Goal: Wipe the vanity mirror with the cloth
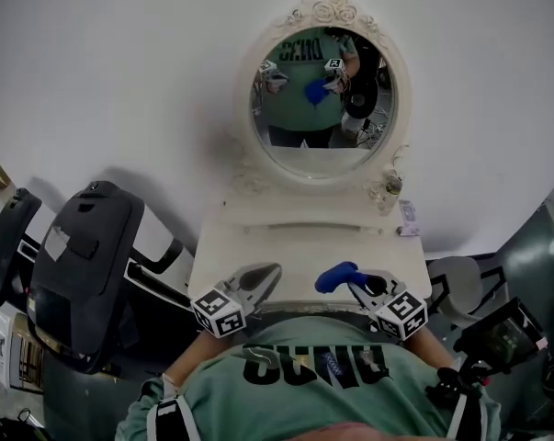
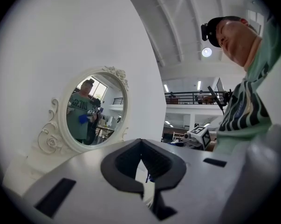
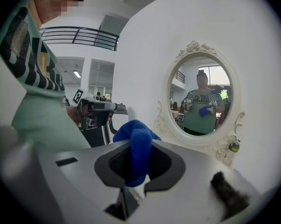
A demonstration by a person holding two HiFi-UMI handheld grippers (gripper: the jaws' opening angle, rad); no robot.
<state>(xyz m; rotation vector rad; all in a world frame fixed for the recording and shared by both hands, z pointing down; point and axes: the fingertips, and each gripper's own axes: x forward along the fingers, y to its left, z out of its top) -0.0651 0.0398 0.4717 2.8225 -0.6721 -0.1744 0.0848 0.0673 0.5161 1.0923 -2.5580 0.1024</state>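
Below the vanity mirror (image 1: 321,95), the right gripper (image 1: 357,281) clamps its jaws on the blue cloth (image 1: 335,277). The left gripper (image 1: 269,274) has its jaws closed, empty

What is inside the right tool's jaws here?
A blue cloth is clamped in the right tool, and its bunched top bulges out above the jaws. Its lower end runs down between them, where the tool's body covers the rest of it.

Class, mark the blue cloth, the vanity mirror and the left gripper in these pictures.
blue cloth (image 3: 137,146): right gripper view, the fold held between the jaws.
vanity mirror (image 1: 323,108): head view, middle of the oval glass.
left gripper (image 2: 140,146): left gripper view, where its closed jaw tips meet.
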